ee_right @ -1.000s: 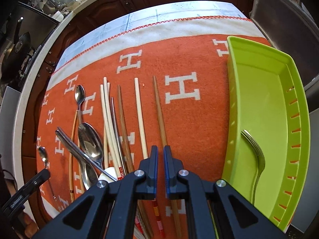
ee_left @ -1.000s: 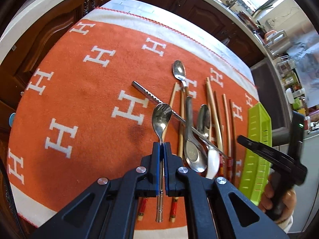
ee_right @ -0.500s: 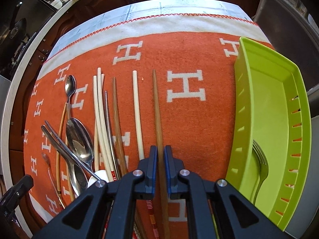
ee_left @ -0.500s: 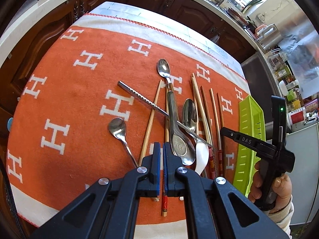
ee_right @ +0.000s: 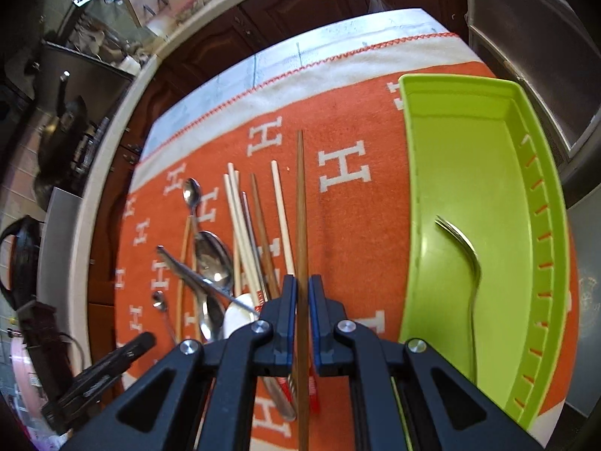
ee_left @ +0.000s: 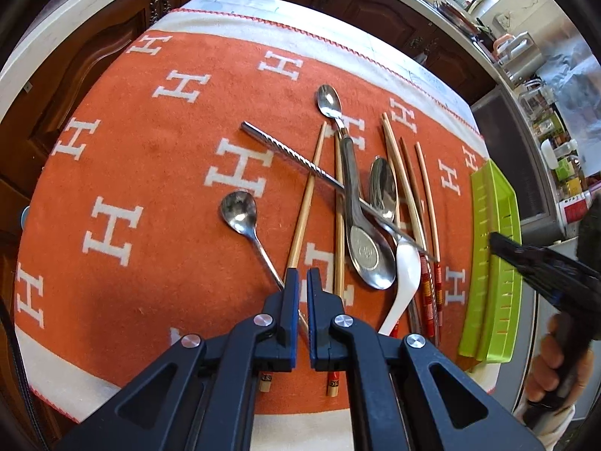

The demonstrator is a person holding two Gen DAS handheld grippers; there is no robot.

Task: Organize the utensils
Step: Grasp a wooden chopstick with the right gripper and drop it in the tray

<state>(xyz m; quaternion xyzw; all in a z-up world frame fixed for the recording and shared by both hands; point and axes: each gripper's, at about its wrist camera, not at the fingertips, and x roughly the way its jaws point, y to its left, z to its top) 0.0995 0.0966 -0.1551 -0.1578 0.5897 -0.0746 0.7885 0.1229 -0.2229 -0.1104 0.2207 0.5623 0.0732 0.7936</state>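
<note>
Spoons, chopsticks and a white ladle spoon (ee_left: 403, 282) lie in a heap on the orange cloth (ee_left: 150, 158). My left gripper (ee_left: 302, 276) is nearly shut and empty above the cloth, its tips over the handle of a small steel spoon (ee_left: 238, 210) beside a bamboo chopstick (ee_left: 306, 203). My right gripper (ee_right: 301, 285) is shut on a dark brown chopstick (ee_right: 300, 203) and holds it lifted, left of the green tray (ee_right: 413, 225). A fork (ee_right: 469, 259) lies in the tray.
The tray also shows in the left wrist view (ee_left: 496, 225) at the cloth's right edge, with the right gripper body (ee_left: 544, 267) over it. Dark wooden cabinets (ee_left: 94, 49) and a pale counter edge ring the table. Kitchen clutter stands far right.
My left gripper let go of the small spoon, which now lies on the cloth. My right gripper closed on the brown chopstick and lifted it toward the tray.
</note>
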